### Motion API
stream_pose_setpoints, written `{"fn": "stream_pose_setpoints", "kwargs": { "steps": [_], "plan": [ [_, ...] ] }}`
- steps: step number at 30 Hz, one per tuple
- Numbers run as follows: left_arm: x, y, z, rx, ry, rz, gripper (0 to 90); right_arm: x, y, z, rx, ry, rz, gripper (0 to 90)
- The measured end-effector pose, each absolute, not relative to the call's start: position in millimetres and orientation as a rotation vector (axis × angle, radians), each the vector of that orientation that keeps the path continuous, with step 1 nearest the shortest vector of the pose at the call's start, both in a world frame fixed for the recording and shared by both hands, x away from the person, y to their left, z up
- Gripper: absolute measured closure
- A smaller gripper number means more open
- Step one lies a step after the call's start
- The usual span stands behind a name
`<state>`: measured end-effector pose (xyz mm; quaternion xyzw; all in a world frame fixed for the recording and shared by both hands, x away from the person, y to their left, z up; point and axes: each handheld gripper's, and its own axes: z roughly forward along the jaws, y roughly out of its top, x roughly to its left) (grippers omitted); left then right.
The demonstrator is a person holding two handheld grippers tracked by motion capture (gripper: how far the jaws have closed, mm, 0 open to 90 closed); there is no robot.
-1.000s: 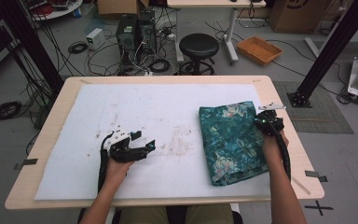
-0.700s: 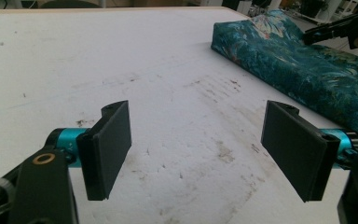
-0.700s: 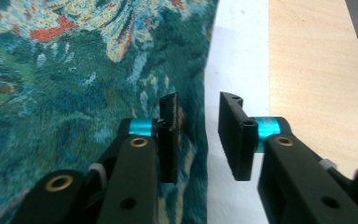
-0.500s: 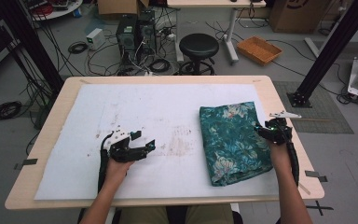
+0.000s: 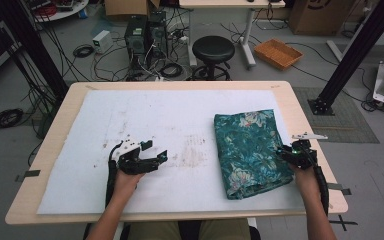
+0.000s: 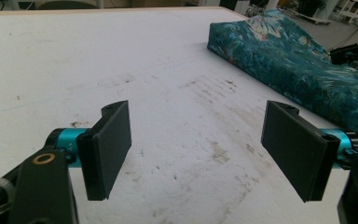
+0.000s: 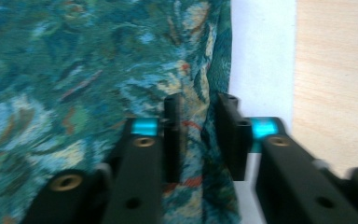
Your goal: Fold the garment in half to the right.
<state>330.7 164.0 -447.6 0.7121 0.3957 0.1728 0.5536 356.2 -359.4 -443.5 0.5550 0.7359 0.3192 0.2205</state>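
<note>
- Right gripper [image 5: 286, 152] pinches the right edge of the folded cloth [image 5: 247, 150].
- Left gripper [image 5: 154, 152] rests on the table's [image 5: 55, 132] near left, jaws spread wide.

A light wooden table [image 5: 300, 107] fills the middle of the high view. A white sheet [image 5: 170, 120], stained with brownish marks near its centre, covers nearly all of the top, leaving bare wood as a border. A folded teal floral cloth [image 5: 250, 150] lies flat on the sheet at centre right, its right edge near the sheet's right border.
</note>
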Motion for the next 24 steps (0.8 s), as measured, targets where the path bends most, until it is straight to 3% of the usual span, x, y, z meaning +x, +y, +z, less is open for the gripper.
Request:
{"fn": "stream_pose_setpoints", "kwargs": {
  "steps": [5, 11, 12, 14, 18, 24],
  "plan": [
    [330.8, 163.3, -447.9, 1.682, 0.934, 0.409, 24.4, 351.0, -358.0, -445.4, 1.525, 2.037, 0.914, 86.0],
    [331.1, 164.3, -447.8, 1.681, 0.933, 0.411, 24.4, 348.3, -359.3, -446.5, 1.537, 2.021, 0.943, 87.2],
    [331.1, 164.3, -447.8, 1.681, 0.932, 0.411, 24.4, 347.8, -359.2, -446.5, 1.533, 2.025, 0.941, 85.4],
    [331.2, 164.1, -447.9, 1.678, 0.933, 0.411, 24.4, 347.7, -359.2, -447.1, 1.559, 2.015, 0.951, 66.9],
    [331.4, 163.8, -448.0, 1.681, 0.934, 0.407, 24.4, 343.6, -358.2, -447.3, 1.523, 2.032, 0.951, 86.8],
    [331.4, 165.0, -447.7, 1.674, 0.938, 0.407, 24.4, 334.3, -357.5, -447.6, 1.569, 1.995, 0.963, 88.3]
  ]
}}
